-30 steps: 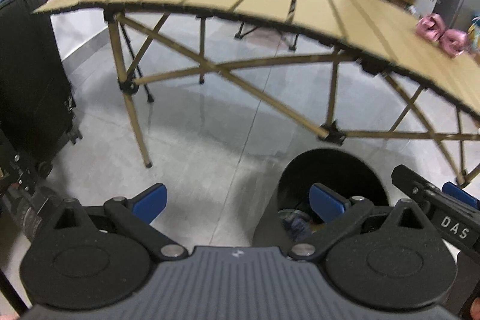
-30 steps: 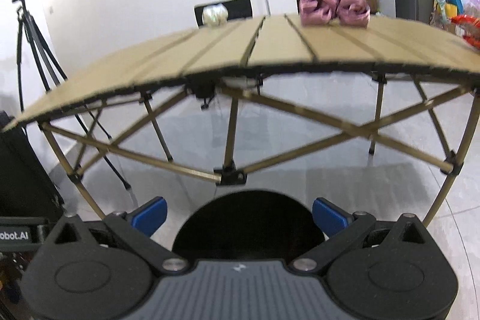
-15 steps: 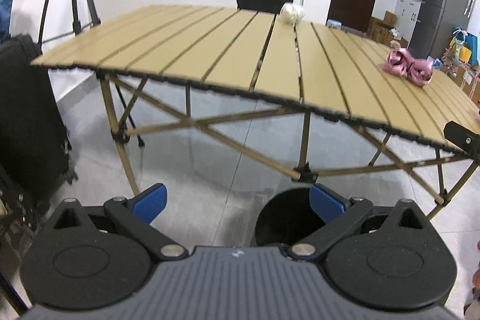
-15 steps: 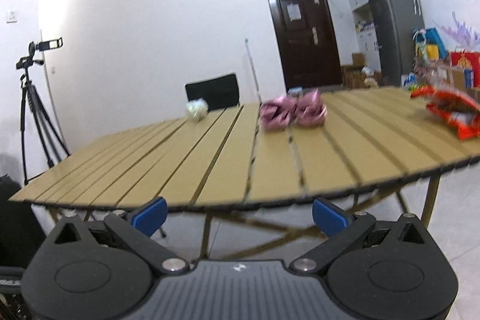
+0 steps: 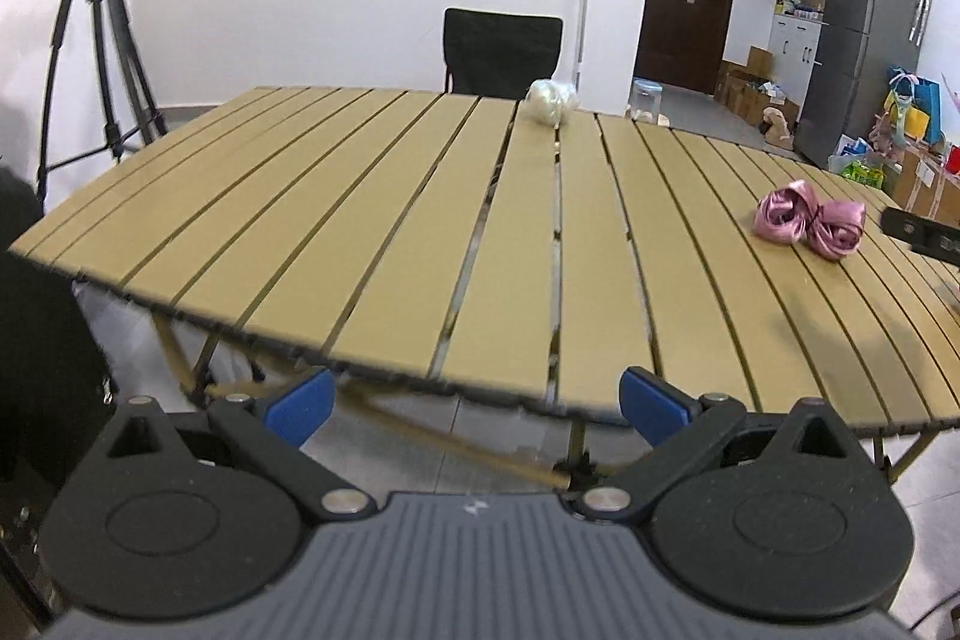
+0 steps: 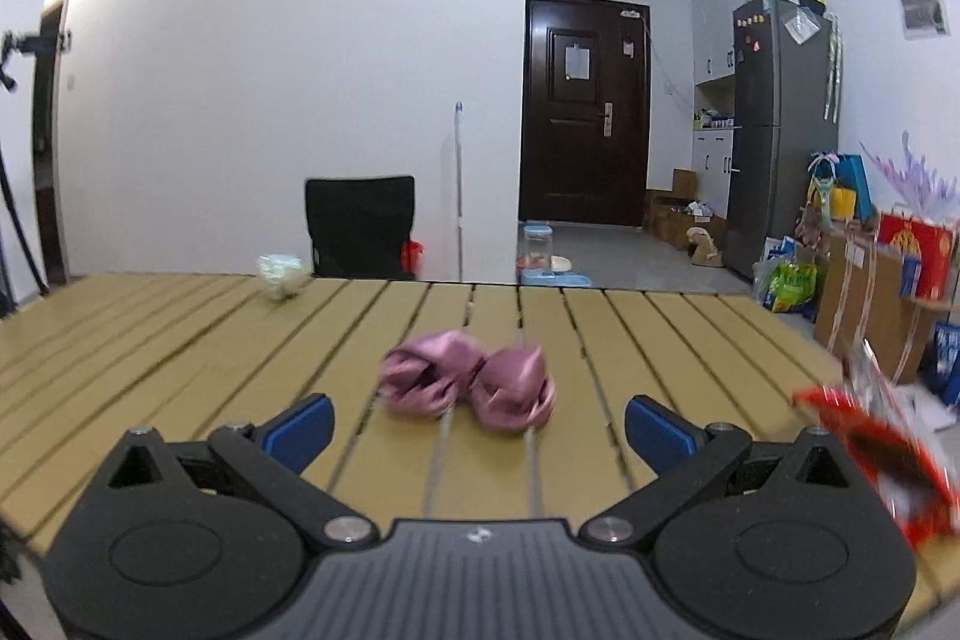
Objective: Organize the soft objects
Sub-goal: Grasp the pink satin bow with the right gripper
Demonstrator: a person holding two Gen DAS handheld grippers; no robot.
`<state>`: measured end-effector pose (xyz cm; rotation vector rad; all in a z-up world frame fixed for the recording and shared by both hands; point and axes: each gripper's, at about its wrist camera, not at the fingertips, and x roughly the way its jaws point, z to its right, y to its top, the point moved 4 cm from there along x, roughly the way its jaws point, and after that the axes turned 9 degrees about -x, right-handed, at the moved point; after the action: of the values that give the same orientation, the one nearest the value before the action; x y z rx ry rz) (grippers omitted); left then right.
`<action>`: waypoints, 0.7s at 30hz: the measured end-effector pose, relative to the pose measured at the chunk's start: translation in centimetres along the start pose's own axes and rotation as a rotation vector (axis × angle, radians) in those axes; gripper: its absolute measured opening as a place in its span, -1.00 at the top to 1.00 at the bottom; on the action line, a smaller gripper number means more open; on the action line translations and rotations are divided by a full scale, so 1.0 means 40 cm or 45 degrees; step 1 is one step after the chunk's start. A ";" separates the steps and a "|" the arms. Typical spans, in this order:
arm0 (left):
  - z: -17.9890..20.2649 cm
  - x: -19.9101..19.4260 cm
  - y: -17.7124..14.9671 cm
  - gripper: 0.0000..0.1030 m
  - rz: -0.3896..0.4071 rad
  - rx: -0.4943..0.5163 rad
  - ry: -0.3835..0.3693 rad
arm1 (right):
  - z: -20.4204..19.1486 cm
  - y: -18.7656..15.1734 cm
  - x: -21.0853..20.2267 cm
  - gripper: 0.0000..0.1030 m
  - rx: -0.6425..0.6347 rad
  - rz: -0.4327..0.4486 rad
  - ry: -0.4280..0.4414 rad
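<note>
Right wrist view: the right gripper [image 6: 477,415] has its jaws spread wide and empty above the slatted table [image 6: 180,340], with the pink satin bundle [image 6: 468,381] lying just ahead between them. A red snack bag [image 6: 882,466] lies right; a pale bundle [image 6: 282,274] sits far left. Left gripper [image 5: 477,403], likewise spread and empty, hovers off the table's near edge.

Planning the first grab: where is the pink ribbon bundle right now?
The pink ribbon bundle lies on the slatted table, centred just ahead of the open right hand-held gripper; in the left view, far right.
</note>
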<state>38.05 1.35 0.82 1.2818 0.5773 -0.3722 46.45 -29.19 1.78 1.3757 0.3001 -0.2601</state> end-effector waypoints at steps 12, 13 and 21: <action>0.097 0.173 0.121 -1.00 0.004 0.087 -0.040 | 0.012 0.061 0.397 -0.99 -0.205 -0.284 0.048; 0.101 0.187 0.127 -1.00 0.004 0.093 -0.043 | 0.010 0.058 0.416 -0.98 -0.194 -0.297 0.075; 0.110 0.247 0.131 -1.00 -0.034 0.083 -0.075 | -0.015 0.024 0.485 -0.13 -0.113 -0.370 0.174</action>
<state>49.80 -1.01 -0.15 1.3222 0.5365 -0.4521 64.85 -28.56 -4.37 1.2626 0.6207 -0.3889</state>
